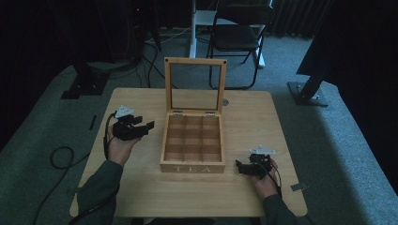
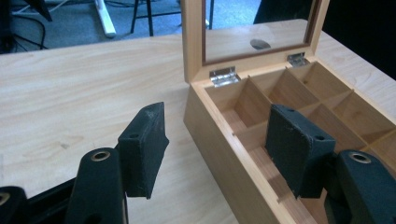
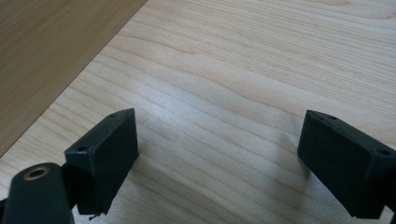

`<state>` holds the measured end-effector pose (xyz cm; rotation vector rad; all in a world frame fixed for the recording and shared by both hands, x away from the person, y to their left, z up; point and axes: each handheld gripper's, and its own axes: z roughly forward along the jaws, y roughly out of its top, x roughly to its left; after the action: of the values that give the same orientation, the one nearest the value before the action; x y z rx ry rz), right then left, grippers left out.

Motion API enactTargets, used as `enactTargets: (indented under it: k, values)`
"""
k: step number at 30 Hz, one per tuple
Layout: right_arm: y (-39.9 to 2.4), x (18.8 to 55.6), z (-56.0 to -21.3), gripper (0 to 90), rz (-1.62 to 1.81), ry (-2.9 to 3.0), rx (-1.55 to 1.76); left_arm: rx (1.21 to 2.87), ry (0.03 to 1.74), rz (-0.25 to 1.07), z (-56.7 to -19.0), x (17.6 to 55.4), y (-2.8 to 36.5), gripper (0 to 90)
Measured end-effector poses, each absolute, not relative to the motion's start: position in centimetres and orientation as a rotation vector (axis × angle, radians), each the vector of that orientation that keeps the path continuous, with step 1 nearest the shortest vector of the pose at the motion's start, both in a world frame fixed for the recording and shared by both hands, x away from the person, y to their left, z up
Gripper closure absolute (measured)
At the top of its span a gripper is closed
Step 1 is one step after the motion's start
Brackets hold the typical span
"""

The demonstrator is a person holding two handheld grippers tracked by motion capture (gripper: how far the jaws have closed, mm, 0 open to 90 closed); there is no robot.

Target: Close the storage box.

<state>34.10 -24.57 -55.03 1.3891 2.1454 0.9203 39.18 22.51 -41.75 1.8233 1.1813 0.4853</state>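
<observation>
- looking down in the high view: a light wooden table [image 1: 244, 197] carries a wooden tea box [image 1: 192, 145] at its middle, lettered "tea" on the front wall, with nine compartments, all seen bare.
- the glass-paned lid [image 1: 195, 84] stands upright on two metal hinges at the back edge.
- the left gripper [image 1: 145, 126] sits in the person's left hand [image 1: 119, 149], just left of the box and apart from it, jaws spread with nothing between them.
- the right gripper [image 1: 239, 166] is held low by the right hand [image 1: 264, 183], near the box's front right corner, not touching it.
- a folding chair [image 1: 239, 37] stands on the carpet beyond the table.
- left gripper view: the left gripper [image 2: 219, 144] has its jaws set wide apart and empty; one pad lies over the table top, the other over the box's near compartments. box wall [image 2: 224, 140], a hinge [image 2: 223, 77] and the lid frame [image 2: 192, 37] are plain.
- right gripper view: the right gripper [image 3: 219, 158] also has its jaws wide apart, holding nothing, over bare table grain [image 3: 243, 70]. a darker wooden surface [image 3: 46, 46] crosses the upper left corner; i cannot tell what it is.
</observation>
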Motion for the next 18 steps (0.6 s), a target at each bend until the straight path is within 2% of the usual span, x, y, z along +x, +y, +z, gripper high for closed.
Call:
enactTargets:
  k: [14,18]
  values:
    - [-24.6,34.1,-55.0,11.8,0.920,2.145,1.390,1.854,1.144,0.524,-40.2,41.2,21.5,40.5]
    - [-24.6,34.1,-55.0,11.8,0.920,2.145,1.390,1.839,1.154,0.541,-39.9,41.6,21.4,43.9]
